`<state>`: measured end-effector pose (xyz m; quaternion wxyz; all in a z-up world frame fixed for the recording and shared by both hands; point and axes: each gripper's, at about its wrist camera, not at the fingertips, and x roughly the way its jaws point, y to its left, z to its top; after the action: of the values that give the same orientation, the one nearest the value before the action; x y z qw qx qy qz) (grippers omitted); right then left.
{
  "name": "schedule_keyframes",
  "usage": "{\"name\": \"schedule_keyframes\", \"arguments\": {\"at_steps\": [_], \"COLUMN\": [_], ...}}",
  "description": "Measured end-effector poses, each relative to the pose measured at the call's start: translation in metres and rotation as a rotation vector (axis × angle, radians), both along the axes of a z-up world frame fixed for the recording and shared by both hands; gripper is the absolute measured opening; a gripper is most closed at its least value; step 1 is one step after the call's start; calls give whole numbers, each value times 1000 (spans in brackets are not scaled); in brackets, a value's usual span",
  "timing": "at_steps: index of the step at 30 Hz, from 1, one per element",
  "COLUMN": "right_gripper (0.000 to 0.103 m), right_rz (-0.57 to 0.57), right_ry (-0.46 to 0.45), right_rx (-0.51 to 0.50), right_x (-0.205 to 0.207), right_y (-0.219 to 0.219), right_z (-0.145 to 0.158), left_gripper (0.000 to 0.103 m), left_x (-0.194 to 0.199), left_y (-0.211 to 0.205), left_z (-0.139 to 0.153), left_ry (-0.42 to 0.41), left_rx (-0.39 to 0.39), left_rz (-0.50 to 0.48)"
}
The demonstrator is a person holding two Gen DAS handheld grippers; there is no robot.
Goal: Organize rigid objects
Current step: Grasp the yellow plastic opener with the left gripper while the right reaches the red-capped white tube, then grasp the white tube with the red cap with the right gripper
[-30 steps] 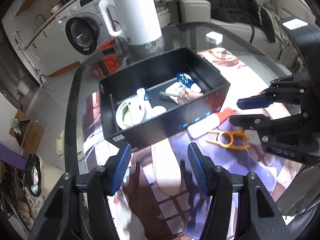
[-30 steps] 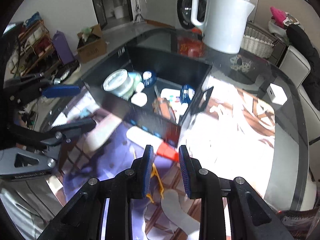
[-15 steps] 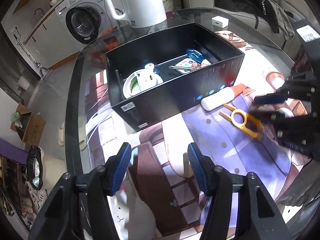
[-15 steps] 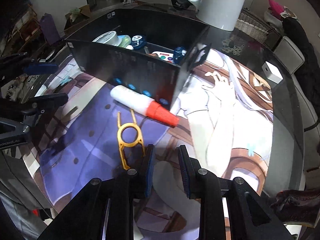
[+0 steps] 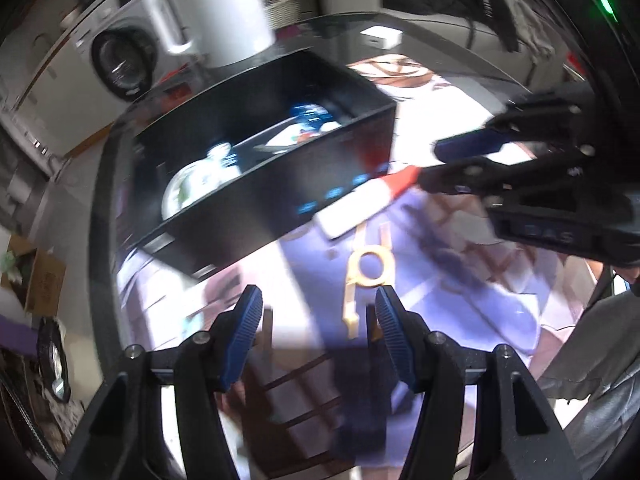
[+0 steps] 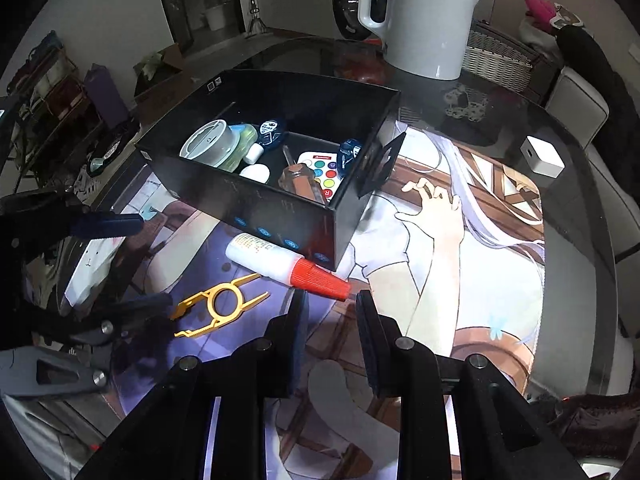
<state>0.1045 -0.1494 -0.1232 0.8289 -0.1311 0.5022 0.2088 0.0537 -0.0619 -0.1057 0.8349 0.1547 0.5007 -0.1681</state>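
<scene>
A black box [image 6: 256, 204] on the printed mat holds several small items; it also shows in the left wrist view [image 5: 248, 216]. A white bottle with a red cap [image 6: 288, 260] lies against its front wall, seen blurred in the left wrist view [image 5: 360, 204]. A yellow plastic tool [image 6: 220, 304] lies on the mat, also in the left wrist view [image 5: 368, 276]. My left gripper [image 5: 316, 316] is open, just short of the yellow tool; it also appears in the right wrist view [image 6: 148, 260]. My right gripper [image 6: 330, 300] is open, its tips at the bottle's red cap; it also appears in the left wrist view [image 5: 436, 164].
A white kettle [image 6: 420, 16] stands behind the box on the dark glass table [image 6: 576, 216]. A small white cube [image 6: 542, 156] sits at the right. A wicker basket [image 6: 500, 56] and a sofa lie beyond the table.
Both grippers have moved in toward the mat objects. My right gripper now sits at the bottle's red cap. My left gripper has shifted right, close to the yellow tool.
</scene>
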Motion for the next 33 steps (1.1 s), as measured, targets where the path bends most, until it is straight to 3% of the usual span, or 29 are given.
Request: {"name": "schedule_keyframes", "arguments": {"at_steps": [5, 6, 7, 8, 13, 18, 22, 29, 33], "right_gripper": [25, 25, 26, 26, 31, 36, 45, 45, 45], "right_rz": [3, 6, 11, 19, 46, 68, 76, 96, 88], "right_ry": [-25, -27, -30, -35, -52, -42, -35, 15, 87], "right_rx": [10, 13, 14, 11, 15, 11, 1, -9, 29], "right_x": [2, 4, 4, 4, 3, 5, 7, 8, 3], "right_y": [-3, -2, 0, 2, 10, 19, 26, 32, 30], "right_z": [8, 9, 9, 9, 11, 5, -1, -10, -8], "left_gripper": [59, 50, 32, 26, 25, 25, 26, 26, 26], "left_x": [13, 15, 15, 15, 13, 9, 12, 16, 18], "left_y": [-27, -30, -31, -33, -23, 8, 32, 50, 57], "left_z": [-17, -20, -20, -20, -19, -18, -21, -23, -24], "left_ry": [23, 34, 42, 58, 61, 56, 70, 65, 67], "left_rx": [61, 63, 40, 28, 40, 58, 29, 30, 24], "left_rz": [-14, -18, -31, -45, -40, 19, 73, 122, 142]}}
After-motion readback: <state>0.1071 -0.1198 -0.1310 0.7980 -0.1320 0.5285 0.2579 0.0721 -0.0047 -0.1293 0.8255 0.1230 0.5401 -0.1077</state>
